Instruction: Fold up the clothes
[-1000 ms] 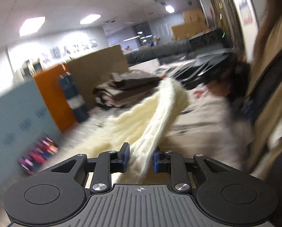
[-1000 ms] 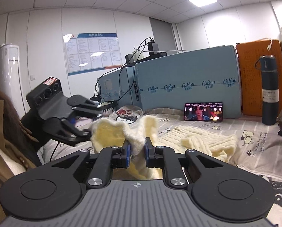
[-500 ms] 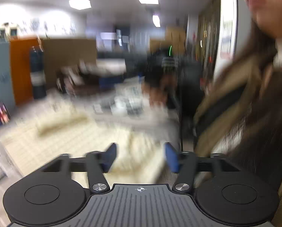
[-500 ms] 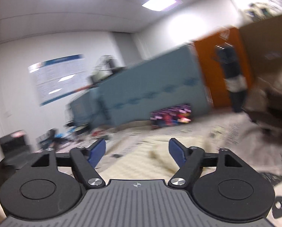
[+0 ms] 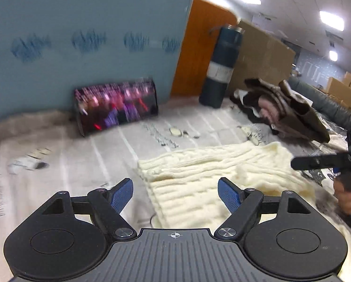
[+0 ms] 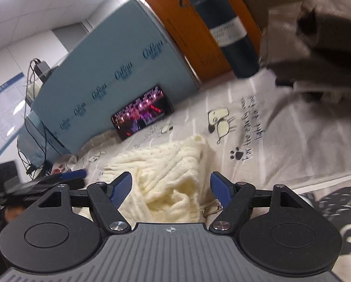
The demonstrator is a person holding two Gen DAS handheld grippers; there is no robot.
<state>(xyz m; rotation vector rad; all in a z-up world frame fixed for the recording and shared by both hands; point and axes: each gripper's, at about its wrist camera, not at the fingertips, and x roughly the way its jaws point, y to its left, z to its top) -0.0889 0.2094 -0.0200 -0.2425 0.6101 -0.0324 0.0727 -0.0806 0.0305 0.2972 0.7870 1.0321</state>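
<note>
A cream cable-knit sweater [image 5: 213, 171] lies folded on the printed sheet [image 5: 81, 164]. My left gripper [image 5: 175, 193] is open and empty, just above the sweater's near left edge. The sweater also shows in the right wrist view [image 6: 168, 164], bunched at its near end. My right gripper [image 6: 170, 189] is open and empty over that bunched end. The right gripper also shows at the right edge of the left wrist view [image 5: 328, 161], held by a hand.
A phone [image 5: 116, 104] playing video leans on a blue box [image 5: 81, 35]. A dark flask [image 5: 222, 65] stands by an orange board [image 5: 199, 47]. A pile of brown clothes [image 5: 281, 108] lies at the back right. A metal clip [image 6: 210, 208] lies by the sweater.
Both grippers held the cream sweater up a second ago. Both have let go and opened. The sweater now lies on the sheet, and both grippers have swung toward it.
</note>
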